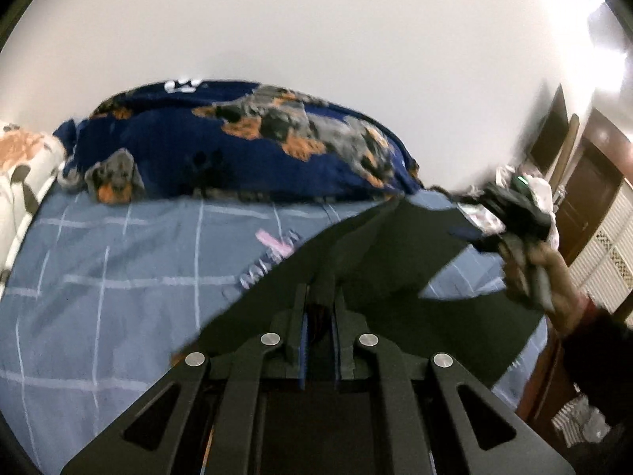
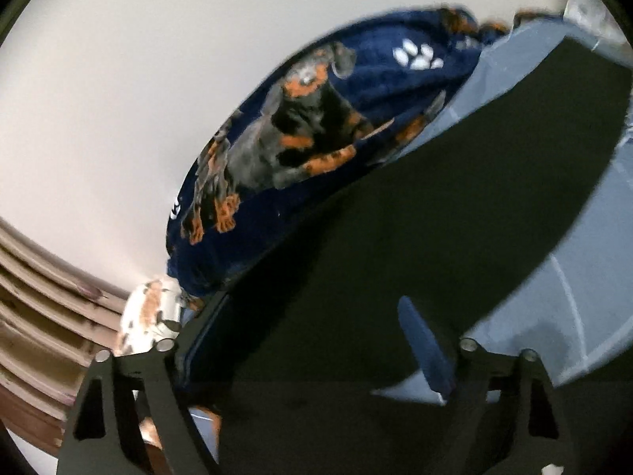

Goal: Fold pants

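Observation:
The dark pants (image 1: 356, 261) are lifted above the blue checked bed sheet (image 1: 118, 269), stretched between my two grippers. My left gripper (image 1: 318, 308) is shut on one edge of the pants, fabric pinched between its fingers. In the left wrist view my right gripper (image 1: 510, 213) is at the right, held in a hand, at the other end of the cloth. In the right wrist view the pants (image 2: 395, 237) fill the middle; my right gripper (image 2: 316, 340) has its fingers wide apart, the blue pad (image 2: 425, 348) showing, with cloth draped over it.
A navy blanket with dog prints (image 1: 245, 142) is heaped at the back of the bed, also in the right wrist view (image 2: 316, 130). A white and orange pillow (image 1: 23, 166) lies at the left. A wooden wardrobe (image 1: 585, 198) stands at the right.

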`<state>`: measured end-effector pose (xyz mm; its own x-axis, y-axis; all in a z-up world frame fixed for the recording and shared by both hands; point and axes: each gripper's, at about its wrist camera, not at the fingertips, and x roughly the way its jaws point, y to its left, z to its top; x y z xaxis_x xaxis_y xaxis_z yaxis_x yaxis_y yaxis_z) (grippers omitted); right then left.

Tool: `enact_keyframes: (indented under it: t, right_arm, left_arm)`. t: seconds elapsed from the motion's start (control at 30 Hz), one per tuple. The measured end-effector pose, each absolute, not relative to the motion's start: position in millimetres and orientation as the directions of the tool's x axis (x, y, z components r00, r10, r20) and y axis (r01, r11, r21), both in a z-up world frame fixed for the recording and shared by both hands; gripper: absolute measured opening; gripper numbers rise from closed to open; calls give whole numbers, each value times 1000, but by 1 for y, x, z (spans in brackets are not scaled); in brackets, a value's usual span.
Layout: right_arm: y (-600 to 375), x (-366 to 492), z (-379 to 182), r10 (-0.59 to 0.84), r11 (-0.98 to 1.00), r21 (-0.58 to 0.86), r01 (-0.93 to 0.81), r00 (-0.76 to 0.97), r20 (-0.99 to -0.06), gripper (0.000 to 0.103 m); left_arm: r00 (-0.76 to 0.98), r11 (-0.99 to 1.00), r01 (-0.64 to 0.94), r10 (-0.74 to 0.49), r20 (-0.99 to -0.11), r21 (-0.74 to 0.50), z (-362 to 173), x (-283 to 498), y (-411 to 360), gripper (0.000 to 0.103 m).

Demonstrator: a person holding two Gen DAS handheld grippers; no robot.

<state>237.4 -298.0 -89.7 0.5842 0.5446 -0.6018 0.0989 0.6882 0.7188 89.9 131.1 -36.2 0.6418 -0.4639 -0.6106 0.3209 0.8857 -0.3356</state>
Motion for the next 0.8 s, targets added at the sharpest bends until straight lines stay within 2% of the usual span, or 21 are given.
enact_keyframes:
  t: [0.13, 0.27, 0.3, 0.33, 0.37, 0.4, 0.43, 0.63, 0.8]
  right_arm:
    - [-313, 278, -125, 602, 585, 783, 210, 535, -593, 73]
    - [-311, 303, -144, 620, 555, 794, 248, 513, -594, 71]
    - [-309, 306, -145, 619, 558, 792, 249, 510, -597, 67]
    - [-306, 313, -149, 623, 563, 788, 250, 498, -603, 56]
    - [-304, 317, -152, 628, 561, 788, 254, 489, -605, 36]
    - [-303, 322, -156, 634, 561, 786, 259, 475, -610, 24]
    - [-303, 323, -158, 635, 562, 784, 264, 469, -613, 9]
    - [-309, 279, -143, 622, 553, 803, 223, 531, -576, 7]
    - [-307, 184, -118, 596, 586, 788, 187, 560, -576, 6]
  left_arm:
    - [613, 875, 298, -483, -625, -382, -44, 70, 124, 10]
    - [598, 877, 271, -477, -644, -397, -51, 63, 124, 10]
    - [596, 877, 265, -475, -647, -400, -52, 62, 125, 11]
    - [593, 879, 258, -471, -653, -401, -53, 61, 125, 11]
    - [587, 880, 254, -471, -658, -402, -55, 61, 126, 11]
    - [584, 880, 250, -470, -662, -404, -55, 60, 126, 11]
    - [580, 882, 248, -466, -668, -400, -56, 60, 126, 11]
    - [584, 903, 239, -427, -691, -356, -54, 53, 135, 12]
    - [552, 911, 235, -413, -725, -339, -61, 42, 148, 12]
